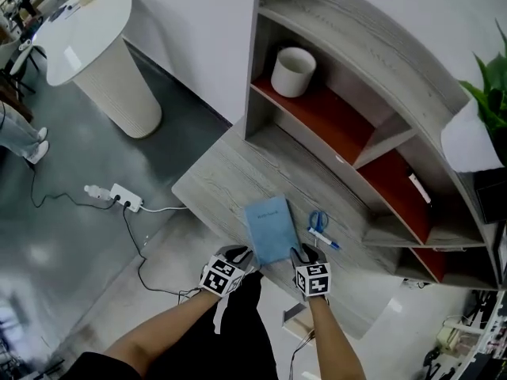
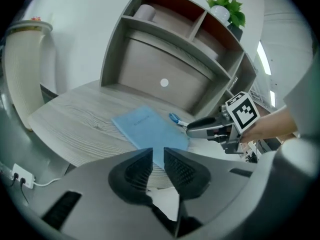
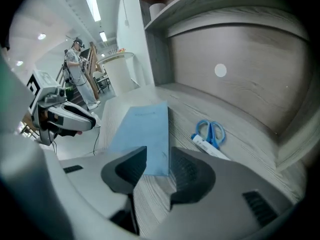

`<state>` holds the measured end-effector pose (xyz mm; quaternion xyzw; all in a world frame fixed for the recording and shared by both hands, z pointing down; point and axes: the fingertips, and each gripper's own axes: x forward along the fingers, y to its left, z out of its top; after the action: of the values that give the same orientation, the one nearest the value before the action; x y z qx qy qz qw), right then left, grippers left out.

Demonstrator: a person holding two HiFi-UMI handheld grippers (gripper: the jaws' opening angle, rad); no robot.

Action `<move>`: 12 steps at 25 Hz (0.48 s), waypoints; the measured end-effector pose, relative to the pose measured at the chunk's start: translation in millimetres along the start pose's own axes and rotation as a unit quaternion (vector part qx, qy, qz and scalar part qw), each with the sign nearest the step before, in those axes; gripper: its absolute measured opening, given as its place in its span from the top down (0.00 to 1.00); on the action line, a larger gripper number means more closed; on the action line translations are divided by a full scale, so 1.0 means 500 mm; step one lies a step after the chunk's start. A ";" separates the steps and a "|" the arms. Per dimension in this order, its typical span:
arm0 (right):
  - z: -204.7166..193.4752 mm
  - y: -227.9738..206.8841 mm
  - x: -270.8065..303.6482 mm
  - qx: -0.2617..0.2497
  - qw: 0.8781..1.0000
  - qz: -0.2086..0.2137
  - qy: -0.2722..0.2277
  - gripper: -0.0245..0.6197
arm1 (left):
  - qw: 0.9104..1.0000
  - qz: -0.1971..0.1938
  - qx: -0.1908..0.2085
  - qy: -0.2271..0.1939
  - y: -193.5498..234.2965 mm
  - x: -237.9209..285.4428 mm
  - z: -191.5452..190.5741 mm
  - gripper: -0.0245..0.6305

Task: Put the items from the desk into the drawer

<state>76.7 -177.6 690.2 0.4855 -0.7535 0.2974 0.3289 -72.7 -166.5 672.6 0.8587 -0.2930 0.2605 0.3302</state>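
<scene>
Head view: left gripper (image 1: 242, 253) and right gripper (image 1: 299, 253) flank the blue booklet's (image 1: 271, 228) near edge, left jaws a narrow slit, right jaws moderately apart, both empty. The booklet lies flat, so pads could skid and shove it into the scissors (image 1: 318, 220) and pen (image 1: 323, 238) just right. Bare desk (image 1: 222, 176) lies left of it. Beyond it, the drawer front (image 2: 164, 91) looks shut.

This is looking like an office workroom: a grey wood-grain counter (image 1: 230, 176) is carrying a curved shelf unit with red back panels (image 1: 337, 121), a round white pedestal table (image 1: 89, 24) is standing upper left on a polished grey floor (image 1: 63, 252) near a white power strip (image 1: 125, 198), and long ceiling strip lights (image 3: 93, 5) are glowing overhead.
</scene>
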 end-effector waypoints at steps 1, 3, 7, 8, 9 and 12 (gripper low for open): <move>-0.005 -0.001 0.006 0.000 1.000 0.004 0.005 0.73 | 1.000 -0.006 -0.010 0.011 -0.002 0.009 -0.011 0.85; -0.013 -0.004 0.016 -0.003 1.000 0.010 0.011 0.73 | 0.998 -0.027 -0.028 0.039 -0.013 0.031 -0.034 0.73; -0.010 -0.008 0.020 -0.010 1.000 0.007 -0.009 0.73 | 0.995 -0.038 -0.063 0.064 -0.015 0.063 -0.064 0.66; -0.014 -0.007 0.022 -0.012 1.000 0.007 -0.009 0.73 | 0.995 -0.036 -0.074 0.064 -0.014 0.068 -0.067 0.65; -0.021 -0.005 0.025 -0.015 1.000 0.007 -0.006 0.73 | 0.994 -0.034 -0.083 0.063 -0.012 0.073 -0.069 0.65; -0.038 -0.005 0.031 -0.016 1.000 0.007 0.001 0.73 | 0.993 -0.024 -0.097 0.064 -0.007 0.084 -0.072 0.65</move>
<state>78.1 -172.4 714.4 0.4745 -0.7611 0.2882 0.3354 -50.5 -152.6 721.3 0.8108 -0.2742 0.2773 0.4366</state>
